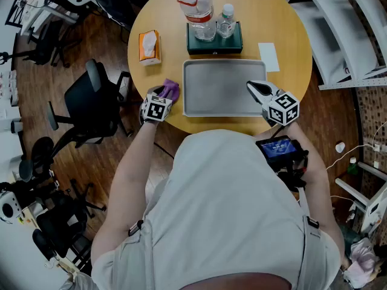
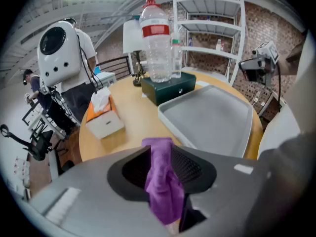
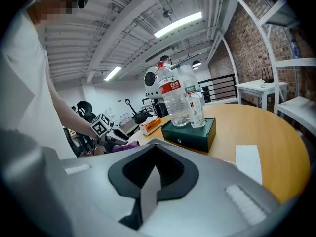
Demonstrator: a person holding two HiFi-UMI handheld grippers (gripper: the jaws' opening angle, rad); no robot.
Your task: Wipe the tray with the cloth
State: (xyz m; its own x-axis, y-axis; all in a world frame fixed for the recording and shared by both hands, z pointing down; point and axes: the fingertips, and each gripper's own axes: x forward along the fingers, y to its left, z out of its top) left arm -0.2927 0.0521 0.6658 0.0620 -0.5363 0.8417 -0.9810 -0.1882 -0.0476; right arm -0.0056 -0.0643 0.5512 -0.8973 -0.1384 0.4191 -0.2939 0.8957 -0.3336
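Observation:
The grey tray (image 1: 224,88) lies empty on the round wooden table (image 1: 290,23), straight ahead of me. My left gripper (image 1: 165,93) hovers at the tray's left edge, shut on a purple cloth (image 1: 171,89). In the left gripper view the cloth (image 2: 160,179) hangs bunched between the jaws, with the tray (image 2: 212,117) ahead to the right. My right gripper (image 1: 255,88) is over the tray's right front corner, shut and holding nothing. From the right gripper view, its jaws (image 3: 150,181) meet in a thin seam, and the cloth (image 3: 126,145) shows far left.
Behind the tray stands a dark green box (image 1: 214,41) carrying a large water bottle (image 1: 198,8) and a small bottle (image 1: 226,20). An orange tissue box (image 1: 150,46) sits at the left, a white paper (image 1: 268,56) at the right. A black office chair (image 1: 91,104) stands beside the table.

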